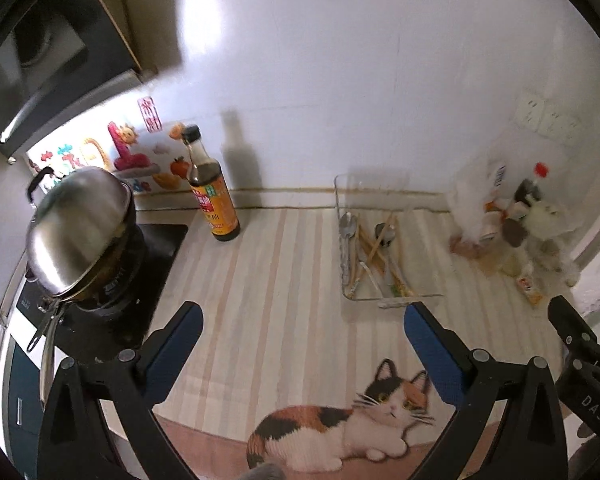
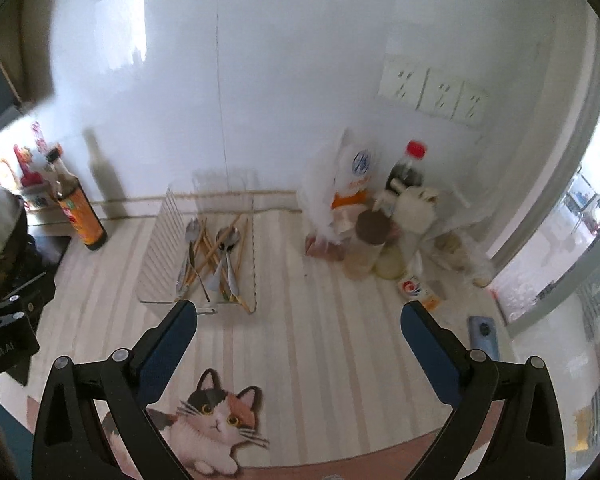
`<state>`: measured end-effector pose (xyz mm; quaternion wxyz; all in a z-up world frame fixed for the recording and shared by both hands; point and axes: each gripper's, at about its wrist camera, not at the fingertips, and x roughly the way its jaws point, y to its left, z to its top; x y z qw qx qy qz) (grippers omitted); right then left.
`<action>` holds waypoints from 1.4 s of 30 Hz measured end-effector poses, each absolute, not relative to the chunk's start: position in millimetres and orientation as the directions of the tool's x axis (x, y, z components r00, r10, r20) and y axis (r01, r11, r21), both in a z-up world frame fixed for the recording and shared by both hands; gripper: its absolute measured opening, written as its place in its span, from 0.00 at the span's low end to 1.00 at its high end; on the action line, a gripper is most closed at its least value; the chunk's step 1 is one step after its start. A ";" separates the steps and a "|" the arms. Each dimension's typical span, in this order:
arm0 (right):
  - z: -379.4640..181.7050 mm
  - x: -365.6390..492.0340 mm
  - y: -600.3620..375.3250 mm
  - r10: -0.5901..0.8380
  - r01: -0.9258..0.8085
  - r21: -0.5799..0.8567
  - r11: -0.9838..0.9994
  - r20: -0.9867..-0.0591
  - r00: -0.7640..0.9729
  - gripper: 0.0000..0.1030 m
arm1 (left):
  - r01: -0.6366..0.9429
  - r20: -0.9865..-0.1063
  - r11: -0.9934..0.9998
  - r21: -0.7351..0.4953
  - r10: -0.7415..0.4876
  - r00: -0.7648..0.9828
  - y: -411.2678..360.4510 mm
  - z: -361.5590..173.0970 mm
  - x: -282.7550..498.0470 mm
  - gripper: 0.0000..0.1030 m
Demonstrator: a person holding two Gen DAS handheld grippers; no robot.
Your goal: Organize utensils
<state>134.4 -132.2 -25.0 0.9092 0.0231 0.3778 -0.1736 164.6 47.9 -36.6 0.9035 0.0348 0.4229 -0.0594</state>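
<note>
A clear plastic tray [image 1: 345, 292] [image 2: 156, 260] stands on the striped mat near the wall. Inside it lie metal spoons [image 1: 346, 232] [image 2: 226, 240] and wooden chopsticks [image 1: 374, 248] [image 2: 208, 252], crossed over one another. My left gripper [image 1: 304, 316] hovers open above the mat, in front of the tray, with nothing between its blue pads. My right gripper [image 2: 298, 312] is open too, empty, above the mat just right of the tray's near end. The right gripper's body shows at the left wrist view's right edge [image 1: 580, 344].
A dark sauce bottle [image 1: 210, 196] [image 2: 80, 216] stands left of the tray. A steel pot lid [image 1: 76, 232] sits tilted on a pot over the stove at far left. Bags, jars and a red-capped bottle [image 2: 408, 168] crowd the right corner. A phone [image 2: 482, 332] lies right. A cat picture [image 1: 340, 428] marks the mat.
</note>
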 end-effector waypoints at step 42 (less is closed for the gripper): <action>69.5 42.7 -116.6 -0.262 0.286 -0.069 0.956 -0.641 0.721 1.00 | 0.086 -0.744 0.996 -0.002 -0.059 0.666 58.0 45.8 83.4 1.00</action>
